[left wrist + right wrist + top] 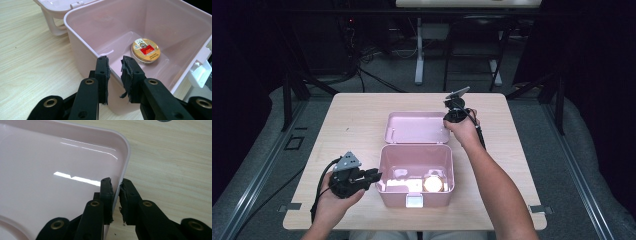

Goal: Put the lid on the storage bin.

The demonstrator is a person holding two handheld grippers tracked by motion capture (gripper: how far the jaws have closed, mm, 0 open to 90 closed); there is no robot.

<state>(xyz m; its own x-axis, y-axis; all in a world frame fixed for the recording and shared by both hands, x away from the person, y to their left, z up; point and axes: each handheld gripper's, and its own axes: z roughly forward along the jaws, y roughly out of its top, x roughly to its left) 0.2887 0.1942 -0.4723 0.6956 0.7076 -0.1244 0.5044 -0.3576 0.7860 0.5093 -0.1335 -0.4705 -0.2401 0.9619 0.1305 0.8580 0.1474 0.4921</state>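
The pink box [416, 170] lay open, tin [146, 50] inside; right gripper [116, 184] pinched the lid's [417, 127] rim, left gripper [115, 65] straddled the box's wall narrowly; closing remained.

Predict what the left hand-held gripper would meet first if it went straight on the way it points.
Probably the pink box's near side wall: the left hand-held gripper straddles its rim. Beyond lies the box's floor and a round gold tin. Depth is hard to judge.

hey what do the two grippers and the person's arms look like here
Both grippers, left gripper and right gripper, are black, with two flat jaws, brass-coloured rivets and frayed dark pads. The left carries a grey three-cornered plate and a black cable. Forearms are bare, no sleeves visible.
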